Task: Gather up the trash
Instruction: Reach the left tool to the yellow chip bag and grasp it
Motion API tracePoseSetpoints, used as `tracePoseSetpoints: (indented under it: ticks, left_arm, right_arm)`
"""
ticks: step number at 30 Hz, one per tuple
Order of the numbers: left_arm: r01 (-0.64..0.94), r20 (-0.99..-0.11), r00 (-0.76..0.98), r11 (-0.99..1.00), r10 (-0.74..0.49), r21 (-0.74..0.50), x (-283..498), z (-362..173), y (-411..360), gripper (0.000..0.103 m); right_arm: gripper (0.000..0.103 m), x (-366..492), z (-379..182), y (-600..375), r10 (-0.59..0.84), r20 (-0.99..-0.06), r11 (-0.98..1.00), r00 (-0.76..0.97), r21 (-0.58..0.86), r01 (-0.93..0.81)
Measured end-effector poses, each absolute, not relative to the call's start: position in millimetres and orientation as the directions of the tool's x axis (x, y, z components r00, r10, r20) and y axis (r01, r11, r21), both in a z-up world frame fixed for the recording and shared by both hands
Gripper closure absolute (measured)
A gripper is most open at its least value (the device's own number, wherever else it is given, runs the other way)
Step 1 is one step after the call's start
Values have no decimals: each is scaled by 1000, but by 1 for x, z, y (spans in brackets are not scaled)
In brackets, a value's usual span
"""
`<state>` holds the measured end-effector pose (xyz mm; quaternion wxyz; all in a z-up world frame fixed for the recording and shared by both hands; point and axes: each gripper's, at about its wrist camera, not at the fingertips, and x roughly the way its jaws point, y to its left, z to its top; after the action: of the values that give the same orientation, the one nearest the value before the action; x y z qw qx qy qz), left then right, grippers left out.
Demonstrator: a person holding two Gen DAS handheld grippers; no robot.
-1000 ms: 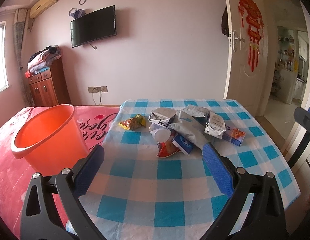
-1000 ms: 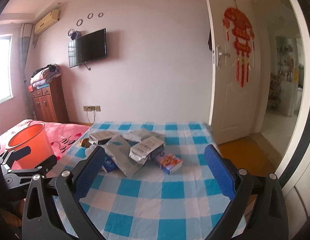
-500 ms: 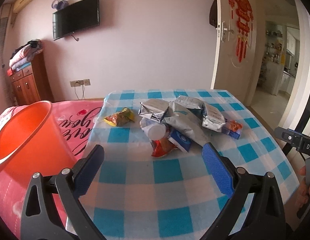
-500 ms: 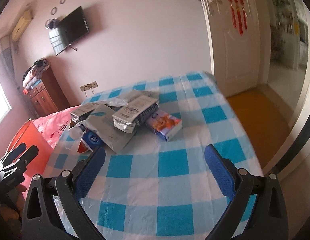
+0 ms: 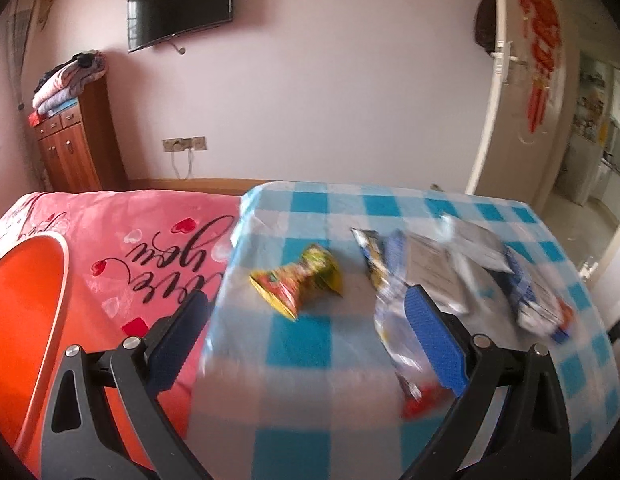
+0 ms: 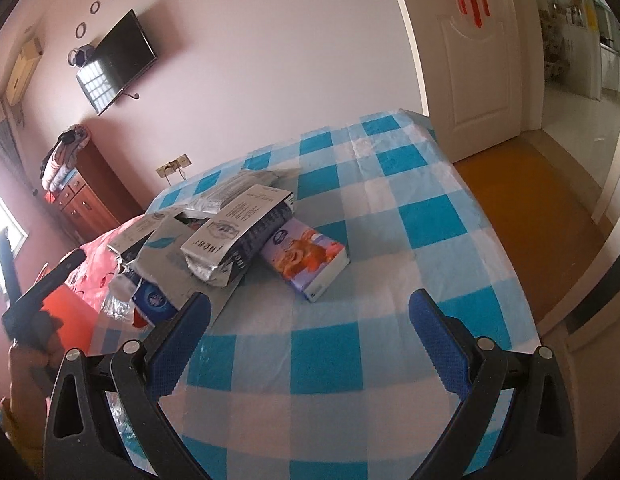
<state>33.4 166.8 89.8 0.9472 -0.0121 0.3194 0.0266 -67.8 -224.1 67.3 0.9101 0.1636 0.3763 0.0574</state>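
Blue-checked worktop (image 6: 350,344) carries a heap of silver foil wrappers (image 6: 213,240); orange plastic bucket (image 5: 25,320) sits left of it. Both grippers, left gripper (image 5: 305,344) and right gripper (image 6: 305,340), hang wide and empty. Approach step; next, probably, close on the crumpled yellow-red wrapper (image 5: 297,280).

Your left hand-held gripper (image 5: 305,332) now sits lower and further left, its view centred on the yellow-red snack wrapper (image 5: 297,280), with the orange bucket (image 5: 25,320) nearly out of frame. Your right hand-held gripper (image 6: 307,334) has closed in on the tissue pack (image 6: 305,256).
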Motion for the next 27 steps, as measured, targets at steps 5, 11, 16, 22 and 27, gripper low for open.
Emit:
tracePoseSetpoints:
  ticks: [5,11,16,22,27]
  left_arm:
    - [-84,-655,755,996,38,-40,75,73,178,27]
    - [-121,-701,713,983,-8,-135,113,55,196,37]
    - [-183,-758,652,975,23,-128,143,39,200,47]
    - [-212,-790,610,973,60,-89,143,25,195,50]
    - [-169,-794,608,979,12,-115,116,23,183,50]
  right_arm:
    - [5,-56,60,-227,237,-677,939,696,344,15]
    - [5,-43,55,-228,249,-678,936,692,353,9]
    - [14,-28,52,-229,254,-678,934,690,358,9]
    - [14,-9,50,-228,262,-680,937,685,351,-10]
    - [14,12,44,-222,270,-698,944,663,326,-40]
